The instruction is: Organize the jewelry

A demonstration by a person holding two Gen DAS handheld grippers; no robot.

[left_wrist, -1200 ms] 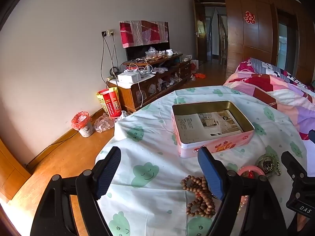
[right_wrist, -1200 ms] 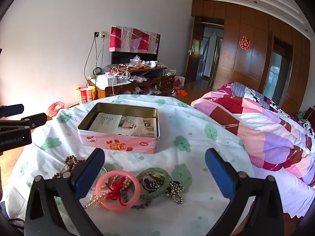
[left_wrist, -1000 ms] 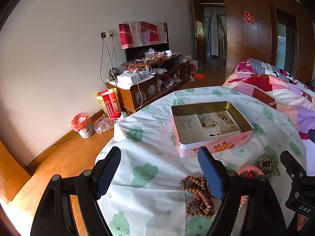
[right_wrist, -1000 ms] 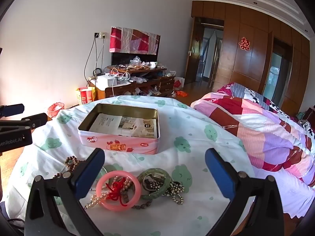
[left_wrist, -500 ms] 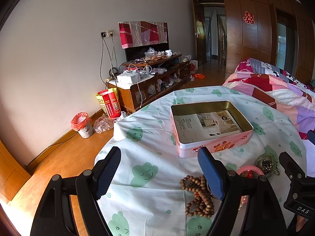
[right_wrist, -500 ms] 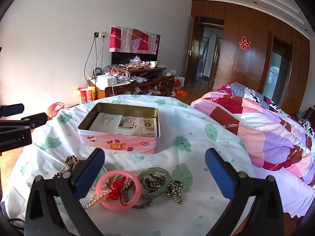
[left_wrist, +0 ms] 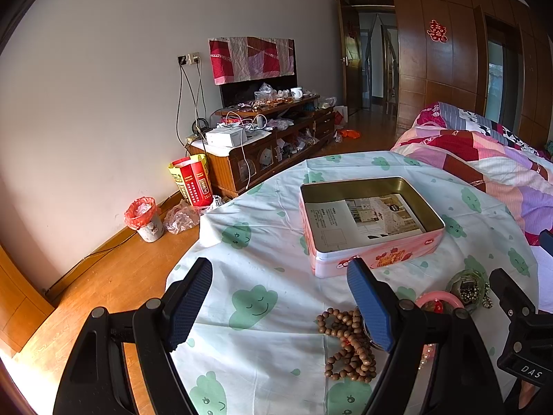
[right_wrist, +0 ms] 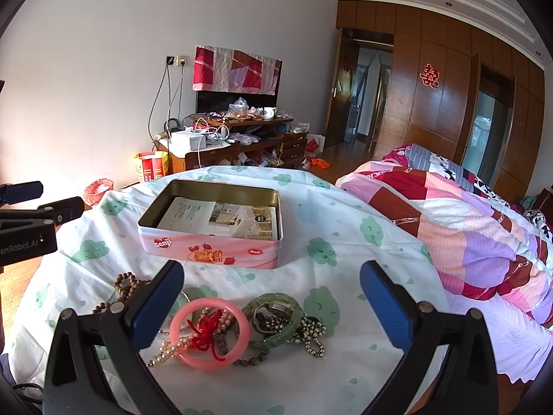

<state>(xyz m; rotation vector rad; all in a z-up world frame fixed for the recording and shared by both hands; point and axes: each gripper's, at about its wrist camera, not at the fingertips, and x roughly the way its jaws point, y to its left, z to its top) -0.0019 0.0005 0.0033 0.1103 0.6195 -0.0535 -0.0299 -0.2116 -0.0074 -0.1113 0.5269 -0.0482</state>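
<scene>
Between the wide-parted, empty jaws of the right gripper, a pink bangle with a red tassel is seen lying touching a green bangle and tangled bead chains on the cloud-print cloth. Beyond the jaws an open pink tin lined with printed paper is set. The left gripper is likewise held wide apart and empty; brown wooden beads are seen by its right finger.
</scene>
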